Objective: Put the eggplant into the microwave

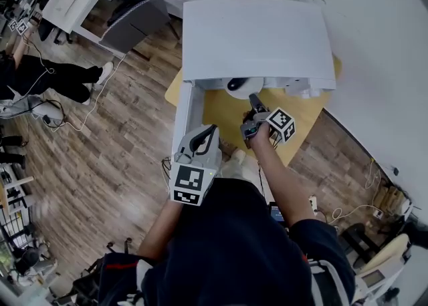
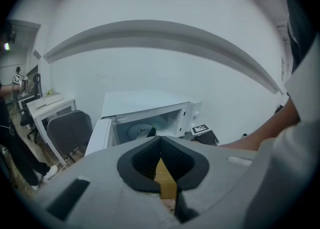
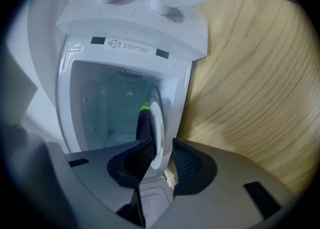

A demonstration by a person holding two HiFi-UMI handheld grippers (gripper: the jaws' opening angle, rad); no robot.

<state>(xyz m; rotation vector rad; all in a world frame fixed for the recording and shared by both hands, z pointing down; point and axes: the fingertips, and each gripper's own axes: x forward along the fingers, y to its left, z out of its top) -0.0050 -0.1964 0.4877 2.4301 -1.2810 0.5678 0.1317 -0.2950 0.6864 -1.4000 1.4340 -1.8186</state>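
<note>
Though parted — right gripper [image 3: 162, 143] at microwave [image 3: 132, 20] mouth

eggplant [image 3: 144, 122] only half showing in the right gripper view, lower end tucked behind one pad of the right gripper [image 3: 161, 148]. from the head view the microwave [image 1: 257, 37] roof covers the whole cavity. left gripper view: a tiny dark speck inside, possibly the eggplant.

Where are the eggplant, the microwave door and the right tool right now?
eggplant [image 3: 144, 125]: right gripper view, dark body below its green tip.
microwave door [image 2: 97, 137]: left gripper view, middle of the open panel.
right tool [image 3: 161, 147]: right gripper view, gap between its open fingertips.
</note>
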